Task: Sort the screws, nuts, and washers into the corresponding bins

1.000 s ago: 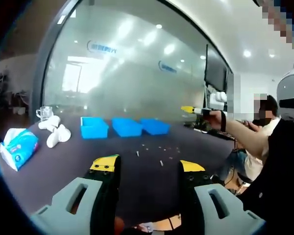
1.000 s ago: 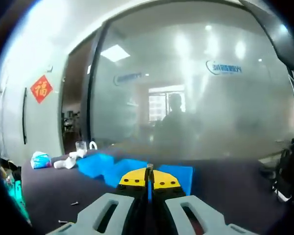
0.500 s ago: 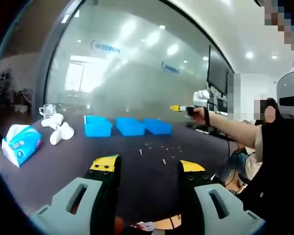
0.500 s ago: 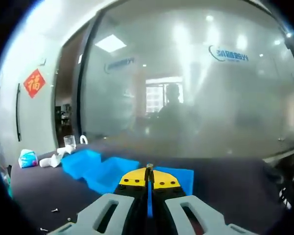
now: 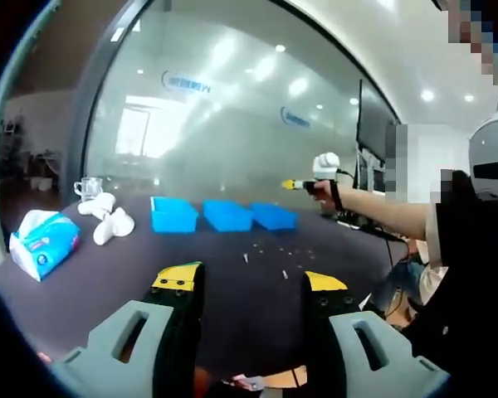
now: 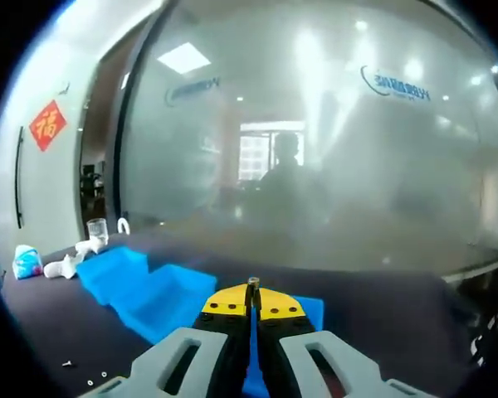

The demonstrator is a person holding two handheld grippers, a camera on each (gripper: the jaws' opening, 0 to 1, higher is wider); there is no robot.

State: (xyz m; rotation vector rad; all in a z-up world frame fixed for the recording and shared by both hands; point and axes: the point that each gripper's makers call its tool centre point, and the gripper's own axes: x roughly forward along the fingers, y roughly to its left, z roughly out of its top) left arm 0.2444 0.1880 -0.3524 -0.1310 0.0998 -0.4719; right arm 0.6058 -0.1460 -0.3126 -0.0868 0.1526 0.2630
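Three blue bins [image 5: 227,215] stand in a row on the dark table [image 5: 108,282], with small screws, nuts and washers [image 5: 266,251] scattered in front of them. My left gripper [image 5: 251,279] hovers low near the table's front with its jaws wide apart and nothing between them. In the left gripper view a hand holds my right gripper [image 5: 292,185] above the rightmost bin [image 5: 274,216]. In the right gripper view the right gripper [image 6: 253,292] is shut on a small metal piece [image 6: 253,283] that pokes up between the yellow tips. The blue bins [image 6: 162,296] lie just below it.
A tissue pack [image 5: 41,242], white crumpled objects [image 5: 112,224] and a glass cup [image 5: 89,187] sit at the table's left end. A frosted glass wall [image 5: 232,133] runs behind the table. A person's arm [image 5: 382,217] reaches in from the right. A few loose bits [image 6: 66,362] lie on the table.
The right gripper has moved with its small metal piece toward and over the bins, which now sit closer below it. The left gripper stays open, its view shifting slightly.
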